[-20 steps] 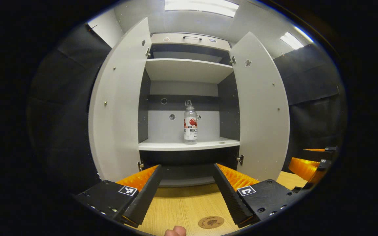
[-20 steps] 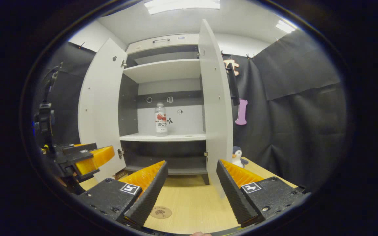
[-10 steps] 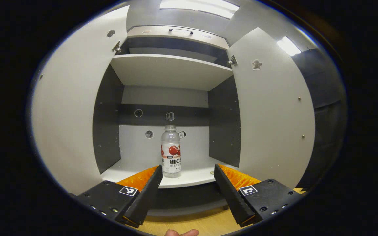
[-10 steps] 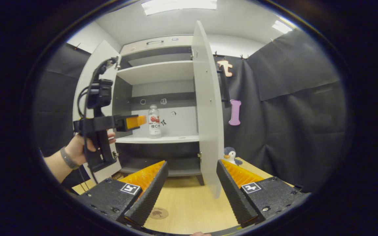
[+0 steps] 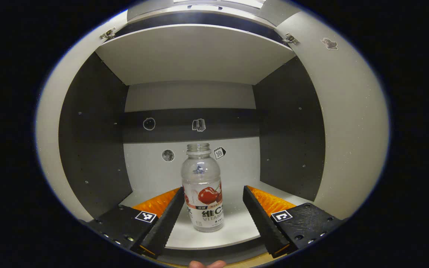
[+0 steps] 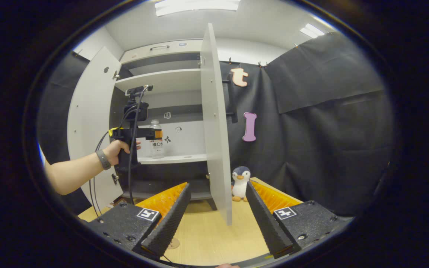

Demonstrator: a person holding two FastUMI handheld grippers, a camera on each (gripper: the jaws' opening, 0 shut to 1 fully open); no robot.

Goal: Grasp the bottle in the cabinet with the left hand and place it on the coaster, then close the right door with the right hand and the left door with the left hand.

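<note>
Your left tool (image 5: 212, 219) stands wide open inside the cabinet, its fingers (image 5: 162, 223) flanking the bottle (image 5: 202, 193) without touching it; the bottle sits nearer the left finger. The bottle stands upright and uncapped on the middle shelf (image 5: 233, 227), in front of the pale back panel with its small stickers. In the right gripper view you see the same tool (image 6: 155, 134) level with the bottle (image 6: 157, 143), held by your left hand (image 6: 119, 149) with a band on the wrist. Your right tool (image 6: 216, 219) is likewise wide open and holds nothing, poised above the wooden surface (image 6: 207, 238). The coaster (image 6: 173, 243) lies on that surface, partly hidden behind its left finger. Both doors stand open: the right door (image 6: 214, 123) is edge-on just ahead, the left door (image 6: 88, 123) swung outward. A toy penguin (image 6: 240, 182) stands on the surface beside the right door.
</note>
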